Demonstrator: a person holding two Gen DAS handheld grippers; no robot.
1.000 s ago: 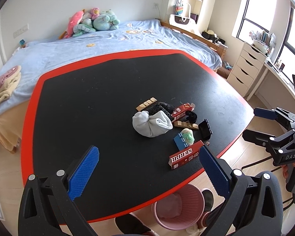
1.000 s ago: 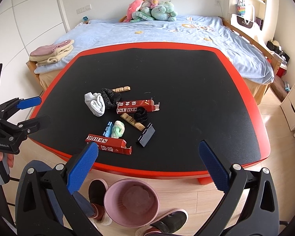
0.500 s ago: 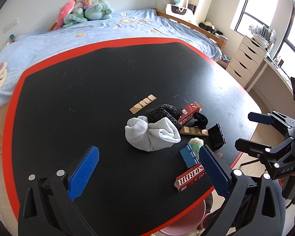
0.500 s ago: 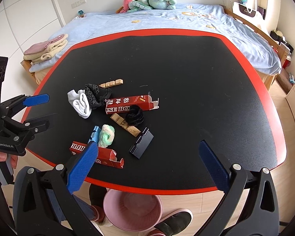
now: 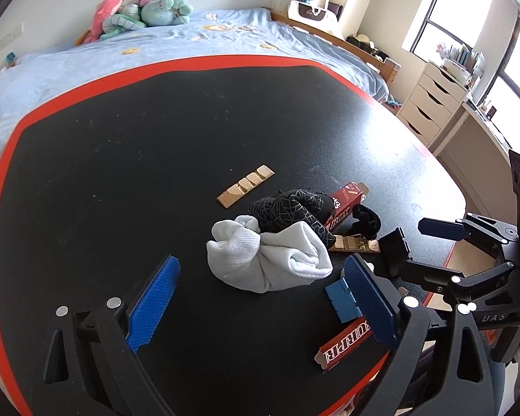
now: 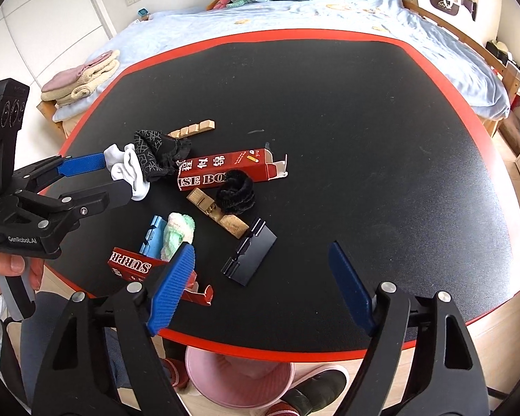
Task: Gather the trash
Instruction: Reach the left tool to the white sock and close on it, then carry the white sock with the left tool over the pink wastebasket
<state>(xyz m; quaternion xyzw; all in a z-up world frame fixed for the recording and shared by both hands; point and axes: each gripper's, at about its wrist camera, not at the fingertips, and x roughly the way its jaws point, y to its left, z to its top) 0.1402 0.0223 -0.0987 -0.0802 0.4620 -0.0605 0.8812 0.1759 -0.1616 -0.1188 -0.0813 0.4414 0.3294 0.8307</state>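
Note:
A pile of trash lies near the front edge of the black table (image 6: 364, 138). It holds a white sock (image 5: 270, 256), a black patterned sock (image 5: 291, 208), a long red box (image 6: 225, 170), a second red box (image 6: 135, 265), a black scrunchie (image 6: 237, 190), wooden strips (image 5: 246, 185), a blue piece (image 5: 341, 298), a pale green wad (image 6: 178, 230) and a black clip (image 6: 249, 256). My left gripper (image 5: 260, 308) is open, just short of the white sock. My right gripper (image 6: 260, 291) is open above the black clip.
A pink waste bin (image 6: 239, 378) stands on the floor under the table's front edge, beside feet in slippers. A bed (image 6: 329, 10) with plush toys lies behind the table. White drawers (image 5: 433, 100) stand at the right.
Both grippers have moved forward and lower over the table toward the pile. The left now flanks the white sock; the right has come over the black clip. Both stay open.

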